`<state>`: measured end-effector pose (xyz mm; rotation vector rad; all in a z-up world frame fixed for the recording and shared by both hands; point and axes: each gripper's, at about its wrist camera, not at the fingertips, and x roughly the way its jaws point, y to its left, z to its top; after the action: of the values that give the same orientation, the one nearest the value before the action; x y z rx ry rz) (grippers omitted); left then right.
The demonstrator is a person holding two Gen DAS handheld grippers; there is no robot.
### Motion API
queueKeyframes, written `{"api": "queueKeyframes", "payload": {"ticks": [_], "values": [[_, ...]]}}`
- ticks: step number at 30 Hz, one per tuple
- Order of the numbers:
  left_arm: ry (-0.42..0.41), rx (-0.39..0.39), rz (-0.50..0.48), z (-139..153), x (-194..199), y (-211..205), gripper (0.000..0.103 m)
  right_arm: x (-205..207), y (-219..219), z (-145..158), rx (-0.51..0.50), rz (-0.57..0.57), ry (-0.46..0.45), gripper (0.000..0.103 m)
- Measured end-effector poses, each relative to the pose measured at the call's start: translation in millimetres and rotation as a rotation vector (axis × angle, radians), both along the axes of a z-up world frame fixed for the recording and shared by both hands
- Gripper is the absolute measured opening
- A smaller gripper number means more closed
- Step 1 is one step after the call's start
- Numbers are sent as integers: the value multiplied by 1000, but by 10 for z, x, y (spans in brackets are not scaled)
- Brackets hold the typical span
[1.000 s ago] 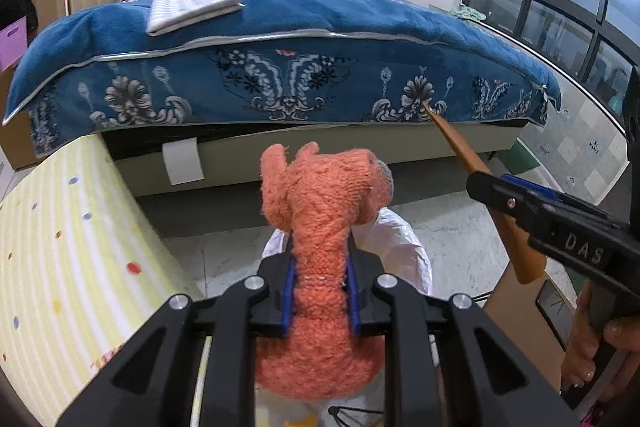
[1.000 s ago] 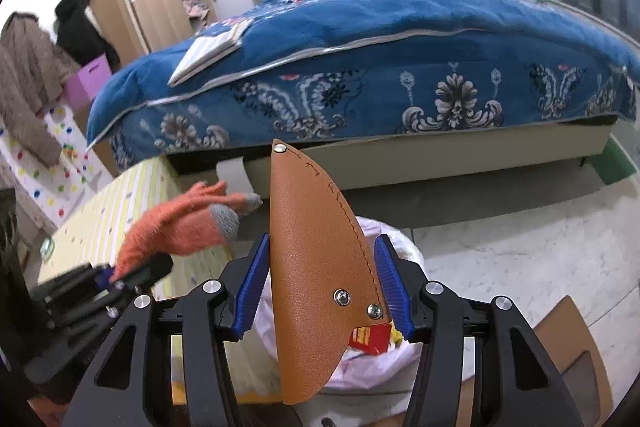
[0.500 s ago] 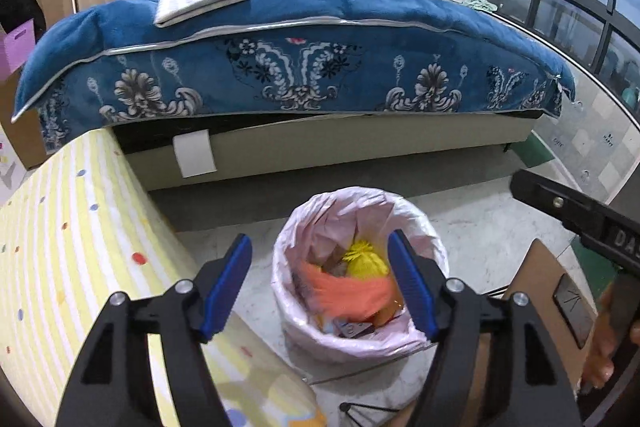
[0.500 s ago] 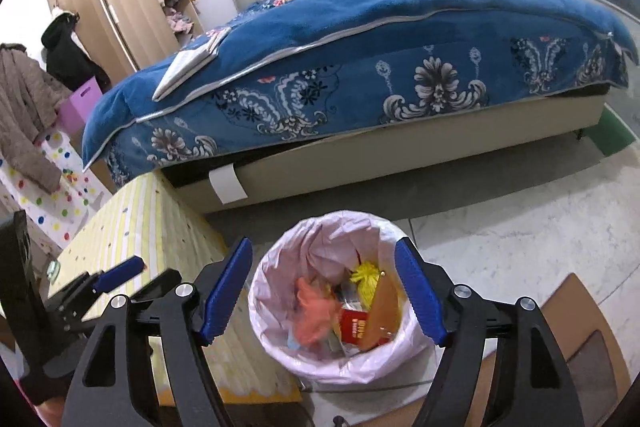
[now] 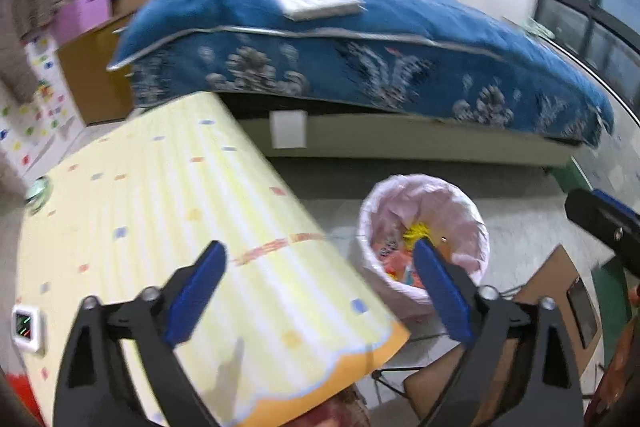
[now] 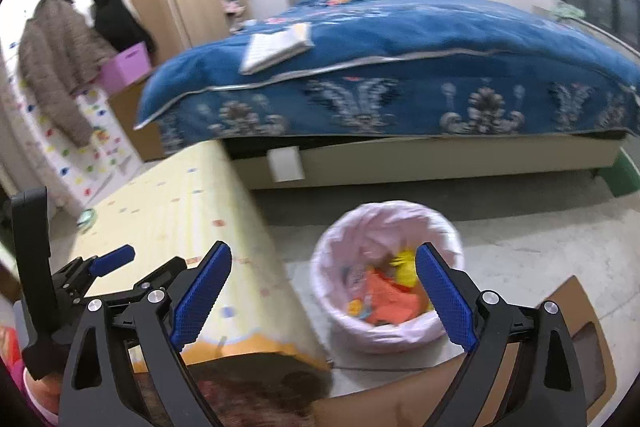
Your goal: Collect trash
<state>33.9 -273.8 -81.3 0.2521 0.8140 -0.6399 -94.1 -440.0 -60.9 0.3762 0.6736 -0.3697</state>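
Note:
A waste bin with a pink liner (image 5: 424,227) stands on the floor beside the table; it also shows in the right wrist view (image 6: 386,271). An orange knitted glove (image 6: 390,301) and yellow scraps (image 6: 406,265) lie inside it. My left gripper (image 5: 318,293) is open and empty, above the table's corner, left of the bin. My right gripper (image 6: 322,293) is open and empty, above and in front of the bin. The left gripper also shows at the right wrist view's left edge (image 6: 100,267).
A yellow striped tablecloth (image 5: 160,227) covers the table on the left. A small white device (image 5: 26,323) lies at its left edge. A bed with a blue cover (image 6: 400,67) fills the back. A brown cardboard piece (image 6: 576,307) lies right of the bin.
Both grippers opened and dropped the orange glove and the brown leather sheath into the bin. Both views then swung left, toward the table.

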Motion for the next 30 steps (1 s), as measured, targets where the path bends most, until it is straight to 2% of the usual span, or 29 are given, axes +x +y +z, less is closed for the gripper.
{"api": "queueKeyframes", "payload": {"ticks": [7, 12, 17, 23, 30], "values": [[-8, 32, 149, 356, -54, 687, 97, 104, 534, 306, -17, 135, 14, 95], [-8, 25, 250, 582, -153, 1222, 97, 89, 913, 526, -42, 217, -1, 95], [-22, 41, 318, 675, -300, 1678, 97, 44, 1320, 687, -89, 314, -10, 95], [-17, 60, 427, 697, -472, 2232, 97, 63, 1651, 713, -110, 414, -6, 95], [-10, 60, 523, 702, -574, 2616, 97, 164, 1924, 612, -111, 471, 16, 95]]}}
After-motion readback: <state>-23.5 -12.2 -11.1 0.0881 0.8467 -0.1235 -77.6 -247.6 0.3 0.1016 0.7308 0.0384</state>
